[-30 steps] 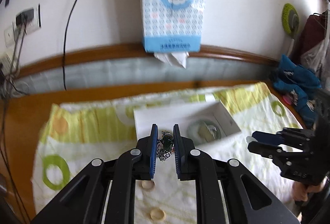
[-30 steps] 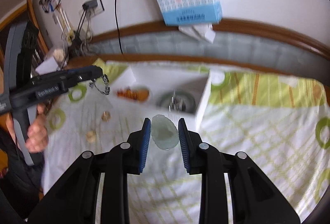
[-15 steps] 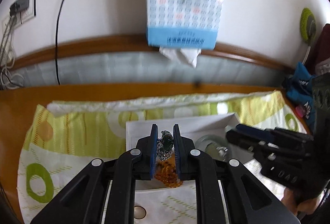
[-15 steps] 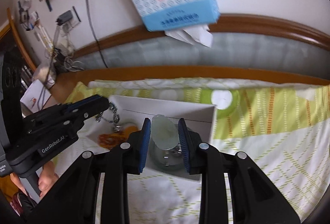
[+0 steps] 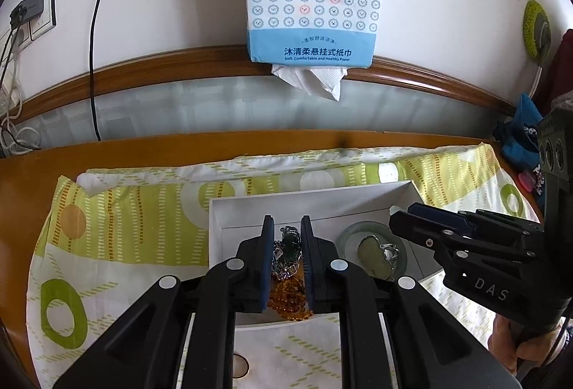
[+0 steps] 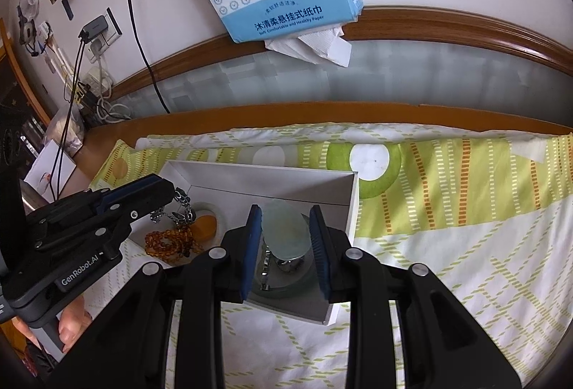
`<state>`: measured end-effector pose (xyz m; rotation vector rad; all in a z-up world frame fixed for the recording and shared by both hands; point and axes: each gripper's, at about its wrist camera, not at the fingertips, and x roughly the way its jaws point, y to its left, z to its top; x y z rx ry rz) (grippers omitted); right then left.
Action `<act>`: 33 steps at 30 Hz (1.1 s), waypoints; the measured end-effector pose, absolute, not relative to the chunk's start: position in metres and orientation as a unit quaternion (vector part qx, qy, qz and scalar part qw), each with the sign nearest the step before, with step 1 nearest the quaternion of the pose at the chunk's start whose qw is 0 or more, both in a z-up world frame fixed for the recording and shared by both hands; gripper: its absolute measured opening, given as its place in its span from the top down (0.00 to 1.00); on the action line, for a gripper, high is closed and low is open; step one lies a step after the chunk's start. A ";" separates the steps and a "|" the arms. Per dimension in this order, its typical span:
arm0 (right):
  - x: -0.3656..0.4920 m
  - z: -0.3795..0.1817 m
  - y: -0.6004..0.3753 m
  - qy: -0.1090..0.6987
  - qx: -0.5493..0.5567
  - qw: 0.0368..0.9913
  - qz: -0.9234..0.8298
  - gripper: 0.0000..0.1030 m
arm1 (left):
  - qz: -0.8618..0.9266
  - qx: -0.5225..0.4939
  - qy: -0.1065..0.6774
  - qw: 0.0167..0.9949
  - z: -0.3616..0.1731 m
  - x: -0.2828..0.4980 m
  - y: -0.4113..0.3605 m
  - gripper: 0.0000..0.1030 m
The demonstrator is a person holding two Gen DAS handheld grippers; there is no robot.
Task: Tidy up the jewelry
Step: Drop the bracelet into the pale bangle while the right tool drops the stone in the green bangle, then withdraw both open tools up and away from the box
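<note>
Left gripper (image 5: pixel 286 245) pinches a limp silver chain with green stone (image 5: pixel 288 251) over the white cardboard box (image 5: pixel 304 206). Right gripper (image 6: pixel 284 231) clamps a pale green oval stone (image 6: pixel 284 227) by its edges; it looks smooth, slippery and chip-prone.

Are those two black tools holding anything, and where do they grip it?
Left tool pinches a silver chain with a dark green stone by its bunched middle. Right tool clamps a pale green disc by its edges.

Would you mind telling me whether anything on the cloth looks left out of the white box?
Yes: one gold ring lies loose on the patterned cloth, just outside the near wall of the white box, below the left gripper. The other jewelry in view is in the box or gripped.
</note>
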<state>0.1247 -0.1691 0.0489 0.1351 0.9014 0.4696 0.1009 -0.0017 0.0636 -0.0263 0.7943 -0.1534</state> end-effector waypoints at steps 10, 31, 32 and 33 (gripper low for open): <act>0.129 0.042 -0.162 0.437 0.053 0.870 0.221 0.73 | -0.060 -0.011 0.411 0.909 0.052 0.109 -0.001 0.85; 0.113 0.060 -0.174 0.408 0.064 0.888 0.203 0.49 | -0.012 0.052 0.350 0.935 0.070 0.084 -0.017 0.32; 0.112 0.062 -0.175 0.405 0.064 0.890 0.199 0.47 | -0.009 0.054 0.347 0.936 0.071 0.082 -0.017 0.32; 0.110 0.065 -0.176 0.401 0.065 0.892 0.196 0.46 | -0.008 0.055 0.346 0.937 0.071 0.082 -0.017 0.31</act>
